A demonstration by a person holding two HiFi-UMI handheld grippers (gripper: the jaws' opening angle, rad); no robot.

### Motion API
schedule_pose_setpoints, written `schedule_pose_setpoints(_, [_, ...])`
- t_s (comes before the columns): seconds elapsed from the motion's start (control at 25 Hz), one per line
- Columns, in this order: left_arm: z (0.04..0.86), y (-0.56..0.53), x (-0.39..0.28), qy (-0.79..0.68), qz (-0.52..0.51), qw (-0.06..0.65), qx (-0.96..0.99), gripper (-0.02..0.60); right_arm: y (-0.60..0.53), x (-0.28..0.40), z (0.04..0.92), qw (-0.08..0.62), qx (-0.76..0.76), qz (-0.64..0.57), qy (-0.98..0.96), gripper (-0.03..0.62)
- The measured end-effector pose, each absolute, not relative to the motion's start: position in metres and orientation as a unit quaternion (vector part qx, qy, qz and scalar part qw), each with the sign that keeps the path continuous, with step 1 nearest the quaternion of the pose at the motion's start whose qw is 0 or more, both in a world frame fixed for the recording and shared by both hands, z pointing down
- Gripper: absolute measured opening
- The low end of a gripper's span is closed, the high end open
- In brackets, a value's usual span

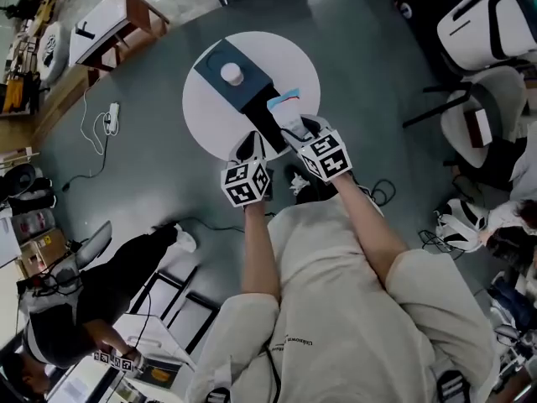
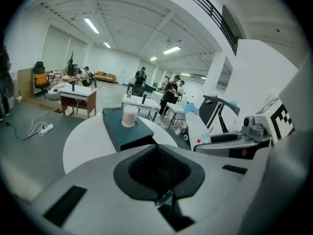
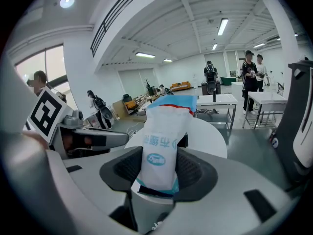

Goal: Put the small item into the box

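Partly hidden: right gripper (image 3: 157, 176) pinches white packet (image 3: 164, 131), lower end concealed; left gripper (image 2: 159, 173) pressed together.

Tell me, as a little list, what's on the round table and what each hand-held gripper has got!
table: round, white
box: dark, lying on the table
cup of cotton swabs: upright at the box's far end
left hand-held gripper: jaws together, holding nothing
right hand-held gripper: shut on the packet
packet: white with a blue top, near the box, not yet in it
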State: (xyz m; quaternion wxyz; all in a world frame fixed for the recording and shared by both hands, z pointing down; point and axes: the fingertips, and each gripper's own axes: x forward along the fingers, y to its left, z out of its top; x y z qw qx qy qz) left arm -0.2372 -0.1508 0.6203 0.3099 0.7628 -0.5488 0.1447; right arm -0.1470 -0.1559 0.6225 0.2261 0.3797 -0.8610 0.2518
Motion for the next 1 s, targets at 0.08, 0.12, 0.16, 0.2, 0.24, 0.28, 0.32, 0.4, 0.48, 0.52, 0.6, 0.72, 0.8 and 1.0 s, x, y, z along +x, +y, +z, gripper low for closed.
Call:
schedule_pose_setpoints(0.08, [0.626, -0.161, -0.242, -0.552, 0.146, 0.315, 0.758, 0.021, -0.169, -0.153, 0.629, 0.233, 0.374, 0.257, -0.860, 0.225])
schedule_pose_setpoints(0.12, [0.628, -0.167, -0.248, -0.555, 0.143, 0.321, 0.754, 0.021, -0.175, -0.158, 0.632, 0.237, 0.371, 0.259, -0.860, 0.225])
schedule_pose_setpoints(0.16, [0.629, -0.173, -0.255, -0.558, 0.139, 0.327, 0.750, 0.021, -0.181, -0.165, 0.634, 0.241, 0.367, 0.262, -0.859, 0.225])
schedule_pose_setpoints(0.2, [0.631, -0.179, -0.262, -0.561, 0.135, 0.334, 0.745, 0.021, -0.186, -0.172, 0.636, 0.246, 0.363, 0.264, -0.859, 0.225])
schedule_pose_setpoints(0.24, [0.633, -0.184, -0.268, -0.563, 0.133, 0.340, 0.742, 0.021, -0.192, -0.178, 0.639, 0.252, 0.359, 0.266, -0.859, 0.225])
schedule_pose_setpoints(0.28, [0.637, -0.190, -0.271, -0.563, 0.133, 0.346, 0.739, 0.021, -0.197, -0.182, 0.643, 0.258, 0.356, 0.268, -0.858, 0.225])
schedule_pose_setpoints(0.32, [0.640, -0.194, -0.273, -0.562, 0.133, 0.351, 0.737, 0.021, -0.202, -0.183, 0.647, 0.265, 0.354, 0.270, -0.855, 0.225])
schedule_pose_setpoints(0.4, [0.647, -0.200, -0.272, -0.559, 0.132, 0.361, 0.735, 0.021, -0.208, -0.182, 0.657, 0.283, 0.351, 0.277, -0.849, 0.225])
schedule_pose_setpoints(0.48, [0.652, -0.203, -0.274, -0.557, 0.135, 0.364, 0.734, 0.021, -0.212, -0.183, 0.666, 0.301, 0.347, 0.281, -0.842, 0.225])
schedule_pose_setpoints(0.52, [0.655, -0.206, -0.278, -0.558, 0.139, 0.365, 0.733, 0.021, -0.215, -0.186, 0.670, 0.309, 0.344, 0.283, -0.840, 0.225])
schedule_pose_setpoints(0.6, [0.661, -0.212, -0.282, -0.559, 0.145, 0.368, 0.728, 0.021, -0.218, -0.189, 0.678, 0.323, 0.338, 0.287, -0.836, 0.225])
schedule_pose_setpoints(0.72, [0.672, -0.220, -0.281, -0.557, 0.149, 0.378, 0.725, 0.021, -0.223, -0.193, 0.690, 0.340, 0.329, 0.295, -0.830, 0.225])
schedule_pose_setpoints(0.8, [0.678, -0.226, -0.278, -0.552, 0.157, 0.381, 0.725, 0.021, -0.227, -0.196, 0.697, 0.344, 0.322, 0.309, -0.826, 0.225])
schedule_pose_setpoints(1.0, [0.688, -0.239, -0.272, -0.540, 0.170, 0.390, 0.726, 0.021, -0.227, -0.203, 0.715, 0.375, 0.300, 0.332, -0.812, 0.225])
